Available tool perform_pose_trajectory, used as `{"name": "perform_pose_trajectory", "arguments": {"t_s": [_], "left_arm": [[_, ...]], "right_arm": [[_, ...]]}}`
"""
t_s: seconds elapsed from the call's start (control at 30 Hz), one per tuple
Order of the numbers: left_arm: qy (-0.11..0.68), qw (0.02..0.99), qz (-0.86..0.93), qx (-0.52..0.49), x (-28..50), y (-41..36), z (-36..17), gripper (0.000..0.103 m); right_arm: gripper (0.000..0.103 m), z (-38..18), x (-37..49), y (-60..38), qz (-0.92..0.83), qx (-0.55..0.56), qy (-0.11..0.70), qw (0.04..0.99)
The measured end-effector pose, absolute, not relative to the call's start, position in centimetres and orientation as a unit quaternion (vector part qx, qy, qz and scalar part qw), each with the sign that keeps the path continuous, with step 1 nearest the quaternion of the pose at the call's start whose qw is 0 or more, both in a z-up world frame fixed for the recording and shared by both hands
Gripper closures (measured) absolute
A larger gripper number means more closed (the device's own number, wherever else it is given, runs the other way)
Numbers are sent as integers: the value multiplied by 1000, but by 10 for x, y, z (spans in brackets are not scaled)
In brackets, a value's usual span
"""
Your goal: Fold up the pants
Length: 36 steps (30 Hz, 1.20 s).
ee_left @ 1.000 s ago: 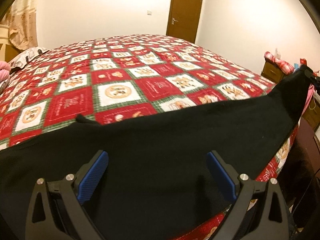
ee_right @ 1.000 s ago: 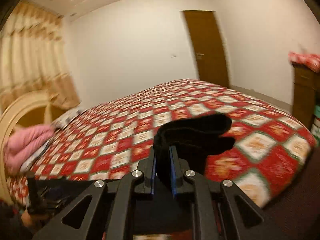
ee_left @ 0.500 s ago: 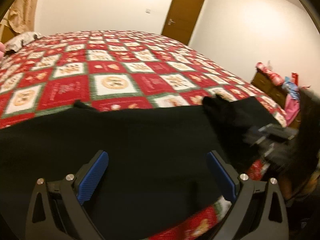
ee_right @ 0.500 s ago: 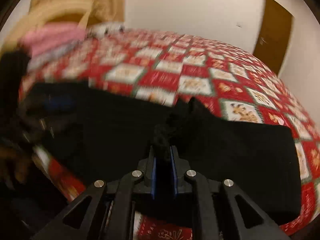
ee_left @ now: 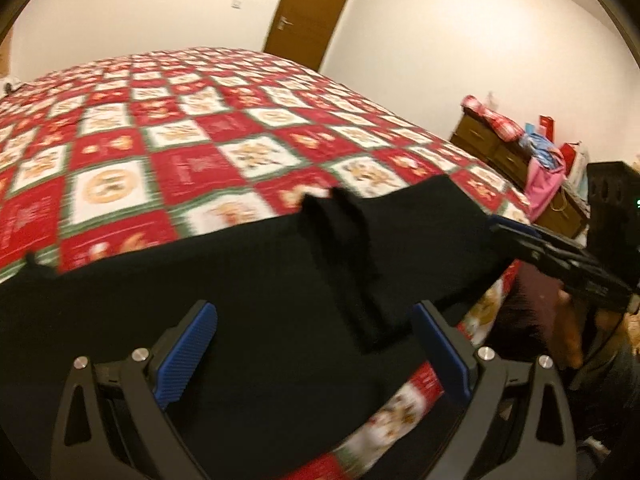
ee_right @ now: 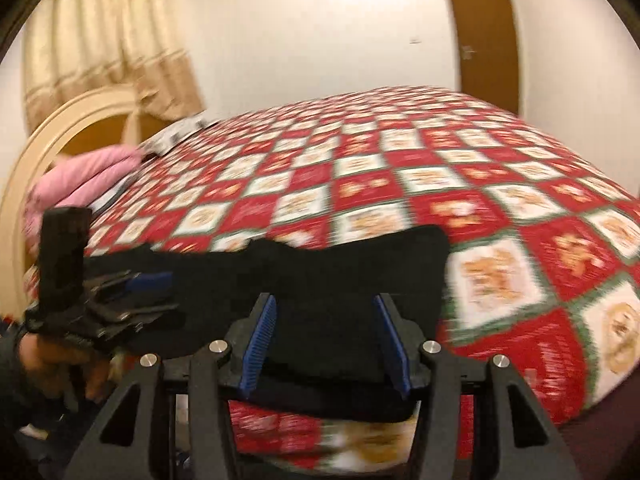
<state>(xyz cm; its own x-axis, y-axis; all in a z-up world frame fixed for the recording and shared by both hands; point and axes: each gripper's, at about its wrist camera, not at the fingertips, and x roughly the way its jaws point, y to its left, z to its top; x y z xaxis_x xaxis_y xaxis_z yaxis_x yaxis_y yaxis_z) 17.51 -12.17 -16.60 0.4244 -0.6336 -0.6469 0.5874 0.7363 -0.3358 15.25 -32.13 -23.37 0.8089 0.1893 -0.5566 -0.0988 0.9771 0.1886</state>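
My left gripper point(ee_left: 314, 350) gapes wide — black pants point(ee_left: 240, 280) spread between its jaws, ungripped. My right gripper point(ee_right: 326, 344) stands apart too — folded cloth lies between, unclamped.

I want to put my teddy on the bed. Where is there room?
Room: the quilt beyond the black pants, toward the door. Crowded: the near edge, where the pants lie with the left tool and right tool over them.
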Motion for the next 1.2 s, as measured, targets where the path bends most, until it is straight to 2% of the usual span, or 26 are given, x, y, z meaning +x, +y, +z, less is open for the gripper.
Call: {"name": "perform_pose_trajectory", "arguments": {"t_s": [0.07, 0.37, 0.43, 0.5, 0.63, 0.7, 0.93, 1.07, 1.2], "left_arm": [[395, 841, -370, -16, 176, -138, -165, 6], [412, 825, -386, 0, 193, -187, -171, 35], [415, 823, -388, -8, 195, -187, -173, 49], [415, 823, -388, -8, 195, -184, -173, 90], [415, 817, -398, -35, 192, -170, -170, 93], [405, 822, -399, -39, 187, -163, -163, 94], [390, 836, -381, -66, 177, -117, -143, 94], [395, 844, -357, -68, 182, -97, -148, 94], [405, 844, -341, -84, 185, -81, -157, 94]], "right_arm": [[50, -236, 155, -331, 66, 96, 297, 948], [50, -242, 155, -334, 40, 95, 284, 953], [50, -243, 155, -337, 35, 102, 280, 954], [50, -245, 154, -341, 28, 107, 276, 955], [49, -243, 150, -349, 12, 122, 259, 958], [45, -242, 147, -355, 3, 133, 250, 959], [45, -245, 149, -356, 14, 146, 260, 954], [45, -248, 153, -338, 36, 112, 275, 954], [45, -262, 162, -313, 44, 45, 324, 944]]}}
